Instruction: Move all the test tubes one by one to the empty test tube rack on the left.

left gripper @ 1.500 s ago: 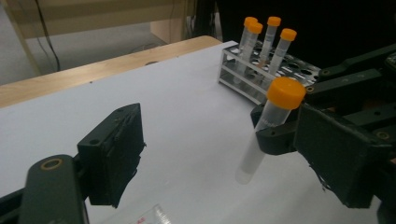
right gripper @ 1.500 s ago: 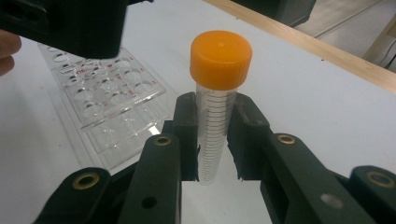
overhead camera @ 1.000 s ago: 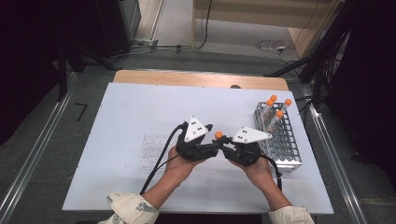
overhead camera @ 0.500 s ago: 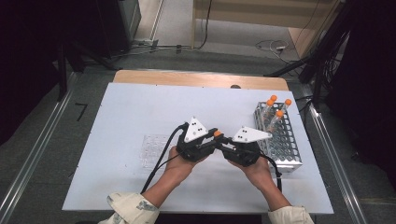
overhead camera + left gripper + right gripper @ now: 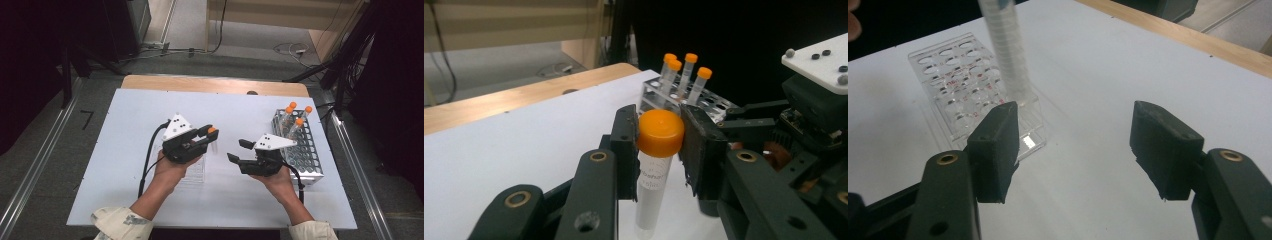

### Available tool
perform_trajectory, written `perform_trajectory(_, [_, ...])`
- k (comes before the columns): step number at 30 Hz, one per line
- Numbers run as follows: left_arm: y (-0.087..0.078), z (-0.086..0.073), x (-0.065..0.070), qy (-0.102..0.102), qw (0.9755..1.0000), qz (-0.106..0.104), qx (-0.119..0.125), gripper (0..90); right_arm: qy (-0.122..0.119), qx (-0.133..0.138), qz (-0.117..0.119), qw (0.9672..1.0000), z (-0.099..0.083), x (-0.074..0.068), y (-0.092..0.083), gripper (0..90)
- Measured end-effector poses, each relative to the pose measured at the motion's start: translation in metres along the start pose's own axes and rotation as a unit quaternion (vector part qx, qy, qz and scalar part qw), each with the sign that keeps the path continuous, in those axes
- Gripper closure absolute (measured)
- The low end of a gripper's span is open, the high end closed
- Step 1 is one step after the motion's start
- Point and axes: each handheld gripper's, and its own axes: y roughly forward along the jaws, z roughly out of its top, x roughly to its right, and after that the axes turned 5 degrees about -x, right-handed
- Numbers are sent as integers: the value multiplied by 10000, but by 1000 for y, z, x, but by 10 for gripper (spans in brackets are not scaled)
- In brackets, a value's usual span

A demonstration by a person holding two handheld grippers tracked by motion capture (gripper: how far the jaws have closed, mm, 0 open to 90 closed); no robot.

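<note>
I note a white table top (image 5: 125, 130) with a wooden strip (image 5: 210, 84) along its far edge; cables (image 5: 290, 49) lie on the floor beyond, far right.

You're working under even overhead light: the white table (image 5: 130, 150) glows bright, the room's far left and right sink into black. Shadows stay soft (barely any glare). Up close, your near jaws blur, and all views look slightly grainy.

Overhead view plus two close claw-mounted views, white table (image 5: 125, 150) shared
</note>
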Motion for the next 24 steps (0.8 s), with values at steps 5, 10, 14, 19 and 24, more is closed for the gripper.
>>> perform_trajectory(5, [-34, -9, -23, -66, 9981, 603, 145, 706, -41, -44, -20, 10000, 0, -2, 0, 327])
perform_trajectory(10, [-66, -14, -50, -261, 9936, 1075, 214, 706, 21, -20, -81, 10000, 0, 0, -3, 291])
perform_trajectory(14, [-77, -25, -67, -459, 9898, 1343, 109, 706, 101, -22, -113, 9999, 0, 3, -4, 280])
perform_trajectory(19, [-72, -36, -75, -559, 9882, 1427, -15, 706, 71, -47, -93, 9999, -1, 2, -2, 280])
perform_trajectory(24, [-65, -41, -73, -394, 9868, 1560, -170, 705, 84, -58, -104, 9999, -3, 3, 0, 283])
